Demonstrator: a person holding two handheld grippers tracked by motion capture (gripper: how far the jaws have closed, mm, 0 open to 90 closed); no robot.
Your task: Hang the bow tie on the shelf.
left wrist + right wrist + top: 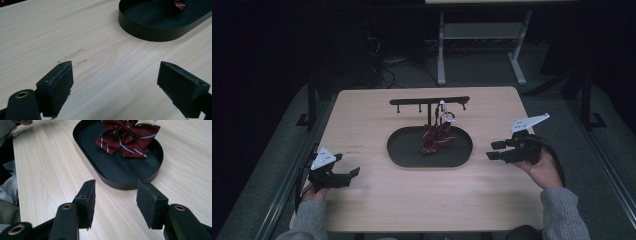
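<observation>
The big wooden table (362, 115) holds a black oval tray (404, 155) with a T-shaped stand (429, 101) rising from it. A red striped bow (128, 136) hangs from a peg on the stand, and its tails lie in the tray. It looks like the bow is already hung, so little seems left to do. The 2 grippers sit well apart from the tray. The left gripper (115, 82) is wide apart and holds nothing. The right gripper (115, 200) is spread too, with nothing in it.
</observation>
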